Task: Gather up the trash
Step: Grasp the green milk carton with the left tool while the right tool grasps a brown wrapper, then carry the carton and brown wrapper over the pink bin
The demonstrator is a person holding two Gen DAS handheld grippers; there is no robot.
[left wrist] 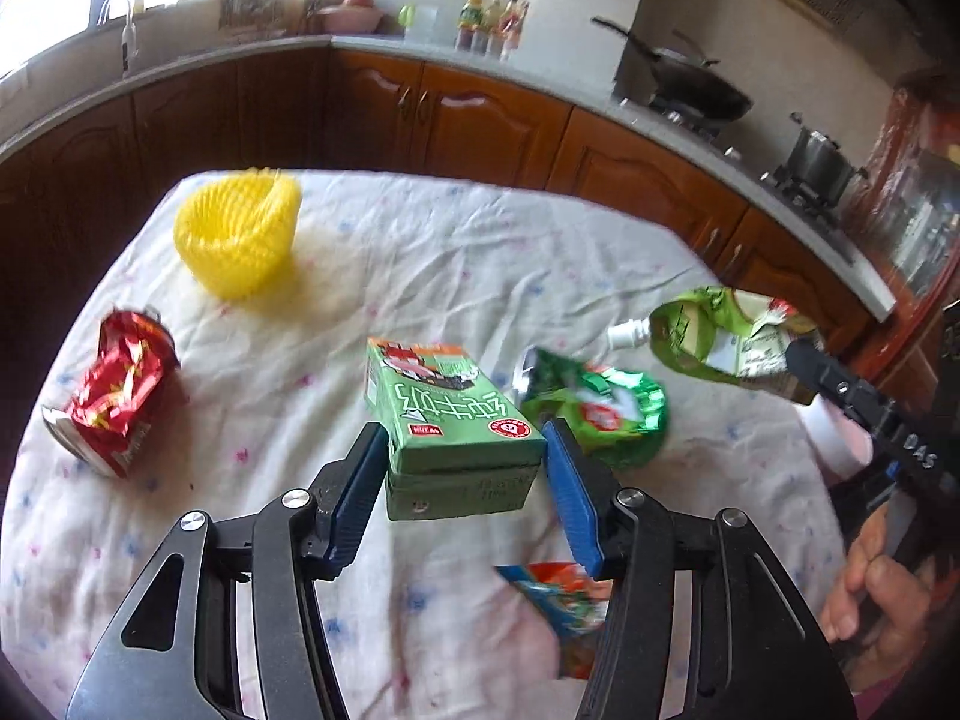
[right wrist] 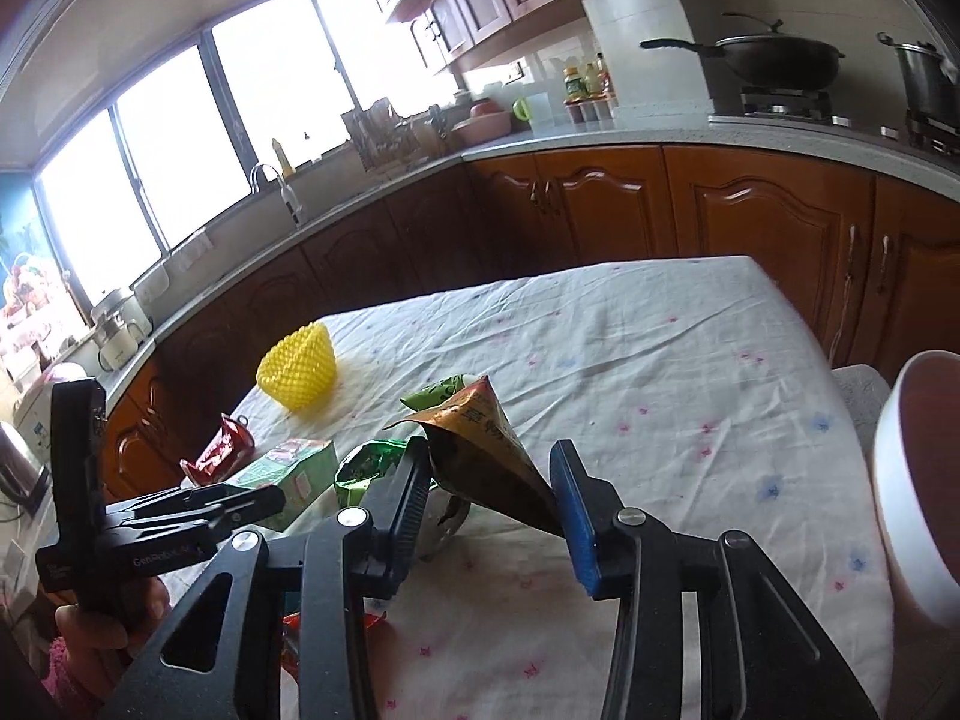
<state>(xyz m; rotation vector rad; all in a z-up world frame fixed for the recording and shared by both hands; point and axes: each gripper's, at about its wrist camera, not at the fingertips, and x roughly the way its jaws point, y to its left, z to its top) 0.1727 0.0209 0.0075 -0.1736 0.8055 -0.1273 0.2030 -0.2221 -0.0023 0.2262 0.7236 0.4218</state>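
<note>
My left gripper (left wrist: 462, 450) is shut on a green drink carton (left wrist: 450, 414) and holds it above the table; the carton also shows in the right wrist view (right wrist: 288, 474). My right gripper (right wrist: 489, 474) is shut on a green spouted pouch (right wrist: 480, 444), seen in the left wrist view (left wrist: 726, 336) held up at the right. On the cloth lie a crushed red can (left wrist: 120, 390), a yellow foam net (left wrist: 240, 234), a crumpled green wrapper (left wrist: 606, 408) and an orange-blue wrapper (left wrist: 564, 606) under the left gripper.
The table wears a white flowered cloth (left wrist: 420, 252). A white bin (right wrist: 918, 492) stands at the table's right edge. Wooden kitchen cabinets (right wrist: 660, 204) and a counter with a wok (right wrist: 774, 57) run behind the table.
</note>
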